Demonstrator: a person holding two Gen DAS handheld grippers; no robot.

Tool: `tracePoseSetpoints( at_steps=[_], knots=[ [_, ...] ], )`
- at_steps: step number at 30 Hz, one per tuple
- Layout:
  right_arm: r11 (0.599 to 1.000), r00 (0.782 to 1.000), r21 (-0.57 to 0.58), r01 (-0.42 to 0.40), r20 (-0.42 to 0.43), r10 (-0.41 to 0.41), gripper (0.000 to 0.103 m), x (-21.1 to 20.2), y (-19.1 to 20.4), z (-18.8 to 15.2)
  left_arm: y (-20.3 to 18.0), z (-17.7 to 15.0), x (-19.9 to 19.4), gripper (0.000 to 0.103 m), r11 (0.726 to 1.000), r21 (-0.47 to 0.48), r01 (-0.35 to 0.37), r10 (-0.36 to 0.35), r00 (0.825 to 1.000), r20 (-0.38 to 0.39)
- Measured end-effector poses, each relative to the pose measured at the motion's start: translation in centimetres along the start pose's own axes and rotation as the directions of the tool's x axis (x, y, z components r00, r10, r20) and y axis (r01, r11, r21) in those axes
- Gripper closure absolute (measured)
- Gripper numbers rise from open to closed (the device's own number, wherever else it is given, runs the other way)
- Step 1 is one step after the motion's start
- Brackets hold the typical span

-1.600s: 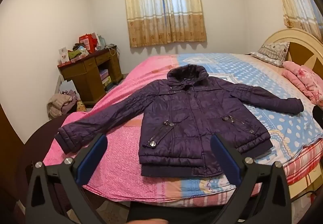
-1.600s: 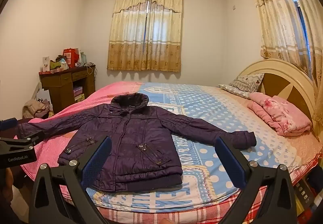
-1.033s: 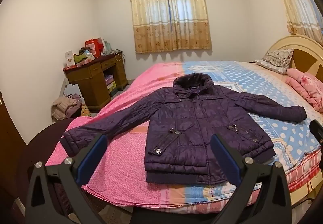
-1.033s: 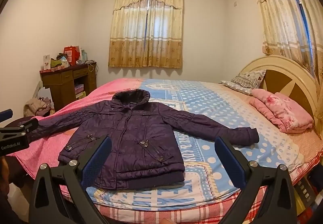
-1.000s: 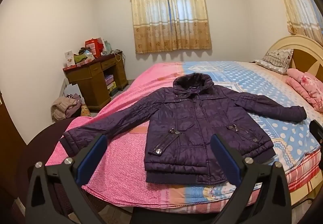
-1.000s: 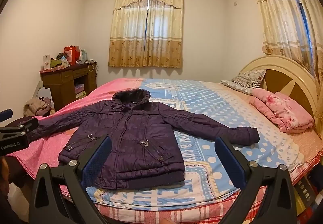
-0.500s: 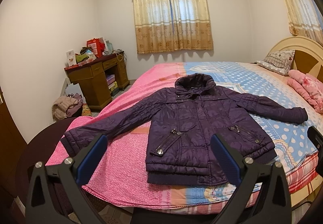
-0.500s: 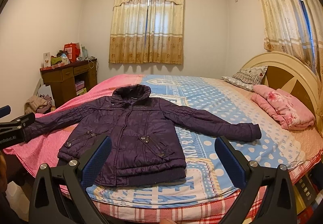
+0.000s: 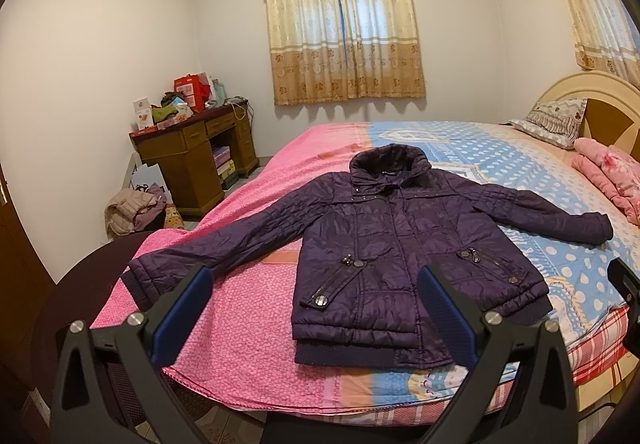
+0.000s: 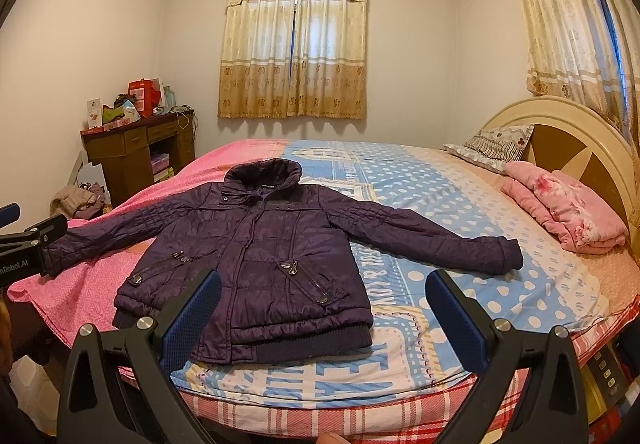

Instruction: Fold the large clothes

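Left gripper (image 9: 312,308): jaws wide open, nothing between them, touching nothing. Black frame arms with bare metal bolts, flat blue textured pads (image 9: 180,312) on the inner faces. It hangs short of the bed's near edge, above the pink side.

Right gripper (image 10: 320,320): same build, jaws also spread wide and empty, clear of the fabric, in front of the bed's near edge. A fingertip of the person shows at the bottom edge of the right wrist view.

Jacket (image 9: 400,244): dark purple, quilted, slightly shiny shell, lying flat and front-up near the foot edge of the bed (image 10: 460,204). Both sleeves spread out to the sides, unfolded. Collar stands up at the far end. Ribbed knit hem and cuffs, two slanted zip pockets with metal snaps and pulls, row of small studs across the chest. The sleeve on the pink side reaches the bed's edge; the other sleeve ends on the blue dotted part.

Bedding: pink speckled cover on one side, blue with white dots and lettering on the other, red plaid sheet at the edge. Pink folded blanket (image 10: 568,212) and a patterned pillow (image 10: 496,142) by the curved cream headboard, well apart from the jacket. Brown wooden desk (image 9: 192,160) against the wall, cluttered top.
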State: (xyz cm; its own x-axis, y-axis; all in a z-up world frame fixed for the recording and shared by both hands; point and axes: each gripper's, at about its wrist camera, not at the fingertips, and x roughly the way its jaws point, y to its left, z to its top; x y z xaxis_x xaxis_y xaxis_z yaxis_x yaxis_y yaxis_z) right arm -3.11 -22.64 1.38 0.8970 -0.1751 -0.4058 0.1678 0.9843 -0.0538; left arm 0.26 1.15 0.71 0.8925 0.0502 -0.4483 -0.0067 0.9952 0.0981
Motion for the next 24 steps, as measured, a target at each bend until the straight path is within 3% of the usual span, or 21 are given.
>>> tracePoseSetpoints(
  at_steps=[24],
  knots=[
    [1.000,1.000,0.002,-0.004,-0.009,0.004,0.001,0.41,-0.13,-0.26,0.62,-0.15,0.63,0.000,1.000,-0.007,-0.009,0.009,1.000,-0.006]
  ],
)
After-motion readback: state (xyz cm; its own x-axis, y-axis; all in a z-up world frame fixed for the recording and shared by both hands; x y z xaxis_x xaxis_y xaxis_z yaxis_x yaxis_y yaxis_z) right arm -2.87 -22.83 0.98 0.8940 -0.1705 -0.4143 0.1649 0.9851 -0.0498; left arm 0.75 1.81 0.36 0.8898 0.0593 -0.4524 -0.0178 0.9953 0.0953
